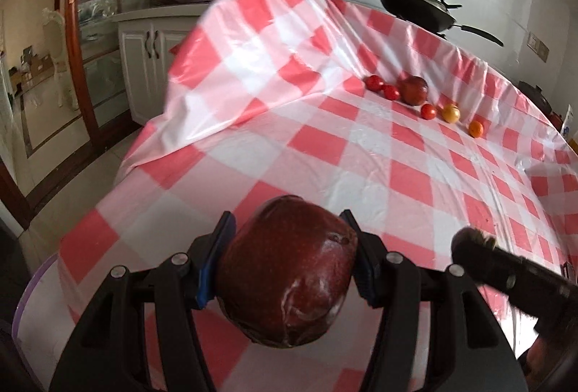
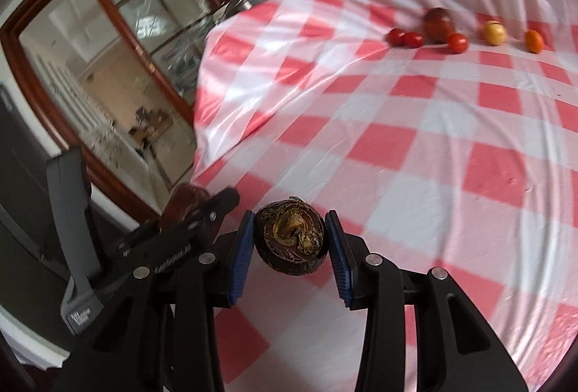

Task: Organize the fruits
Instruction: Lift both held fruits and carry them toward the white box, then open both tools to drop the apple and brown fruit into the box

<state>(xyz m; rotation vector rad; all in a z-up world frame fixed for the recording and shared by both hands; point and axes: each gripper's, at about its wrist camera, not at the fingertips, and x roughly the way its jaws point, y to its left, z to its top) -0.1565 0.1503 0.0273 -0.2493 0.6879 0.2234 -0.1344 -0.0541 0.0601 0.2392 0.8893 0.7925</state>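
A firm, smooth, likely slippery dark red apple (image 1: 289, 274) is pinched across its middle by the left claw (image 1: 289, 258), a small brown water chestnut (image 2: 292, 240) by the right claw (image 2: 292, 242), both well short of the worktop's (image 1: 361, 153) fruit row (image 1: 413, 90).

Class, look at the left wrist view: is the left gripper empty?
No: the left gripper has its jaws closed on a dark red apple.

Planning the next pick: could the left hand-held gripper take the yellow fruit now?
Probably not: the left hand-held gripper is already shut on a dark red apple, though the cloth toward the yellow fruit lies bare.
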